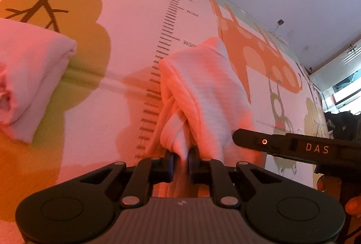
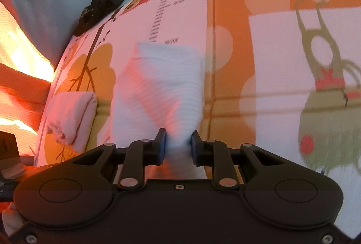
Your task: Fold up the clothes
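two grippers pinch one white garment (image 1: pixel 203 90) over the printed mat (image 1: pixel 126 18). left wrist view: left gripper (image 1: pixel 181 157) clamps its bunched edge, a folded pink cloth (image 1: pixel 29 77) lies well apart. right wrist view: right gripper (image 2: pixel 178 144) clamps the near end.

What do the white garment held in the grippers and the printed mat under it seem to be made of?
White garment: probably a soft knit cotton, matte; fine ribbed lines show and it bunches limply where the left gripper and right gripper pinch it.

Printed mat: likely foam or vinyl, smooth with a slight sheen; it has cartoon prints and a straight seam, though the material is uncertain.
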`<state>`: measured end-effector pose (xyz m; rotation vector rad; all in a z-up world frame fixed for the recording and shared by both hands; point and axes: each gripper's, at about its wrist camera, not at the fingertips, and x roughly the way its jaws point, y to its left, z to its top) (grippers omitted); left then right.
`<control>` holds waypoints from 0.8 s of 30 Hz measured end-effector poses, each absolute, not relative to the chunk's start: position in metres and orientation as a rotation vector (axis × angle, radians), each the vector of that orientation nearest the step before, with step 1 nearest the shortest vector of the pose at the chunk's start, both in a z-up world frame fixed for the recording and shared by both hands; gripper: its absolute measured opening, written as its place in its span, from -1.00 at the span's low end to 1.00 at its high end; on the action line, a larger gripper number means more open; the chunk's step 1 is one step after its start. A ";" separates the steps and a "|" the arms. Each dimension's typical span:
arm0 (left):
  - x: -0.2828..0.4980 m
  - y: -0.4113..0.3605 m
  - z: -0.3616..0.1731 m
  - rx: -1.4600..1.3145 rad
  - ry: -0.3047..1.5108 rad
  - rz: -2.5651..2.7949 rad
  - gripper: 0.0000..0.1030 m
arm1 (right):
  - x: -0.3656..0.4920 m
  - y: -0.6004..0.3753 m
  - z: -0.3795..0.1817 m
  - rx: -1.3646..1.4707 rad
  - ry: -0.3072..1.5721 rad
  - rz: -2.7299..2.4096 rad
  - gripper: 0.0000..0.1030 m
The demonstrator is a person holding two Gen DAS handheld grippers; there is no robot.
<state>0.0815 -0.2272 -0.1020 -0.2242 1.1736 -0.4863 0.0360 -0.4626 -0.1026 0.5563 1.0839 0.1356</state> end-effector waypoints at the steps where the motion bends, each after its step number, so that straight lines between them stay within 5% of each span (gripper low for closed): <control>1: 0.079 -0.224 -0.101 -0.223 1.172 -0.483 -0.75 | 0.033 -0.460 -0.102 0.561 1.084 0.138 -0.62; 11: 0.067 -0.194 -0.103 -0.244 1.183 -0.462 -0.71 | 0.021 -0.434 -0.098 0.562 1.092 0.179 -0.60; 18: 0.065 -0.187 -0.095 -0.236 1.154 -0.448 -0.49 | 0.022 -0.440 -0.094 0.566 1.082 0.161 -0.28; 24: 0.067 -0.186 -0.083 -0.251 1.135 -0.450 -0.37 | 0.029 -0.449 -0.087 0.575 1.054 0.145 -0.21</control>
